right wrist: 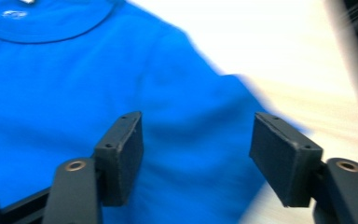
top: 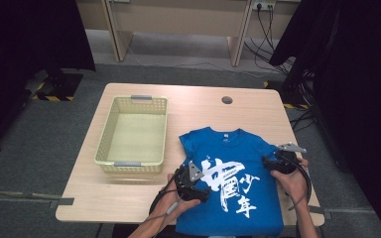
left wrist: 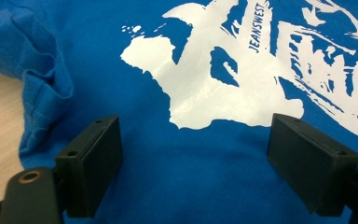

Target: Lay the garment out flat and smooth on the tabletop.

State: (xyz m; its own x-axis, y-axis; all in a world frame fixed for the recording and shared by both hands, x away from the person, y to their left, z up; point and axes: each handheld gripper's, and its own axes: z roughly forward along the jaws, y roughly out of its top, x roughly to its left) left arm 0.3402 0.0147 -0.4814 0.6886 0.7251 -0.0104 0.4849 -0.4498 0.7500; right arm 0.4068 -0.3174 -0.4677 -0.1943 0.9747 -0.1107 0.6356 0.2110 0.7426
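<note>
A blue T-shirt point(top: 238, 168) with a white brush-stroke print lies flat on the wooden table point(top: 193, 106), its hem hanging over the near edge. My left gripper point(top: 201, 191) rests at the shirt's left side. In the left gripper view its jaws stand open over the blue T-shirt point(left wrist: 196, 177), and a bunched sleeve fold point(left wrist: 37, 79) lies to their left. My right gripper point(top: 269, 162) sits at the shirt's right sleeve. In the right gripper view its jaws stand apart above the blue T-shirt point(right wrist: 74, 93), with nothing pinched between them.
An empty pale yellow plastic basket point(top: 133, 133) stands on the table's left half. A round cable hole point(top: 226, 100) is near the far edge. Dark curtains flank both sides, and a wooden desk with cables stands beyond.
</note>
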